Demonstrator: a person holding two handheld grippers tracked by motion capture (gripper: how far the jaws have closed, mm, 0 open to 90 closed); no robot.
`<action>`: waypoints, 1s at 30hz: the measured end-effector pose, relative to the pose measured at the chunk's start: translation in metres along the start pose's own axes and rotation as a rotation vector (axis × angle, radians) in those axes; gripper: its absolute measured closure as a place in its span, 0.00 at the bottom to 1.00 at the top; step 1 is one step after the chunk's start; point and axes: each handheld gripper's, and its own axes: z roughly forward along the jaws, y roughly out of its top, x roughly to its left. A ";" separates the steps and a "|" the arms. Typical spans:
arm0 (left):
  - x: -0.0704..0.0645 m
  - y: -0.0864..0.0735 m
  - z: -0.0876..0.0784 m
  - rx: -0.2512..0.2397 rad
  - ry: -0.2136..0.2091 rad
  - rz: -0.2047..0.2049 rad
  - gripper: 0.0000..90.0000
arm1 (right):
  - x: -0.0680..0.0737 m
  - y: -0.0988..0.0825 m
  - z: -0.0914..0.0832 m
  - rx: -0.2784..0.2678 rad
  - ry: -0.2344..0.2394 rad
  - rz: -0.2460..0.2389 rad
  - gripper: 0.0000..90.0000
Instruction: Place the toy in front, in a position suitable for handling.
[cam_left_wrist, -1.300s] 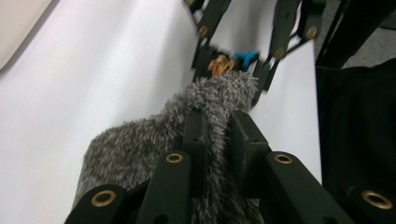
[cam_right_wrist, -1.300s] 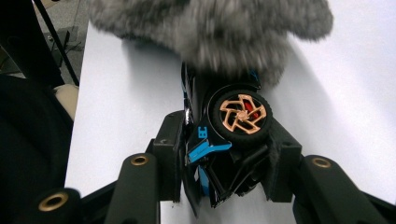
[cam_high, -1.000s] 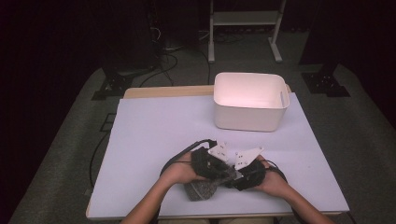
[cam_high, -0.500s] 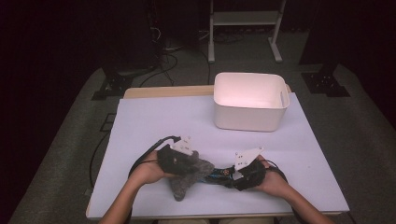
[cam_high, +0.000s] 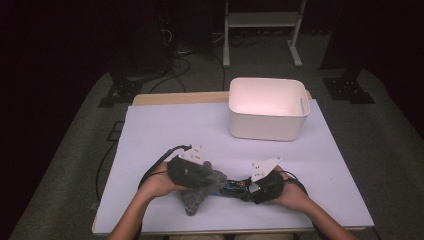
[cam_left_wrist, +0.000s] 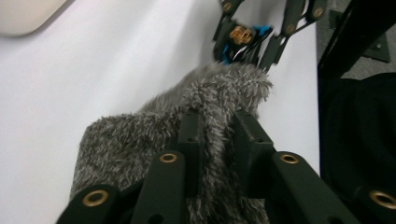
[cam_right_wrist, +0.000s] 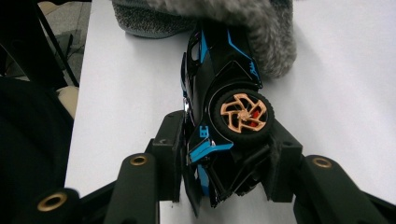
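Toy car (cam_right_wrist: 223, 116), clamped in right gripper (cam_right_wrist: 224, 158); left gripper (cam_left_wrist: 217, 135), jaws just loosening, pinches fuzzy grey cloth (cam_left_wrist: 154, 135) at nine o'clock: wipe gently lengthwise.

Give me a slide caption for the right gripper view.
Right tool clamps a black-and-blue toy car beside a fuzzy grey cloth on the white table.

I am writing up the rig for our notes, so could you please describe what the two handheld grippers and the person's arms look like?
Both the left gripper and the right gripper are black, each topped by a grey three-cornered plate and trailing a black cable. Up close, the jaws are matte black bars joined by brass-coloured rivets. The forearms are bare; no sleeves show.
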 end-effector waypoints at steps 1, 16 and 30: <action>-0.001 0.003 0.004 0.002 -0.010 0.003 0.78 | 0.000 0.000 0.000 0.000 0.000 -0.001 0.62; 0.000 0.014 0.020 0.011 -0.030 0.031 0.81 | 0.001 0.001 0.000 0.008 -0.005 -0.013 0.62; 0.008 -0.011 -0.014 0.040 0.069 -0.027 0.88 | 0.001 0.001 0.001 0.008 -0.004 -0.014 0.62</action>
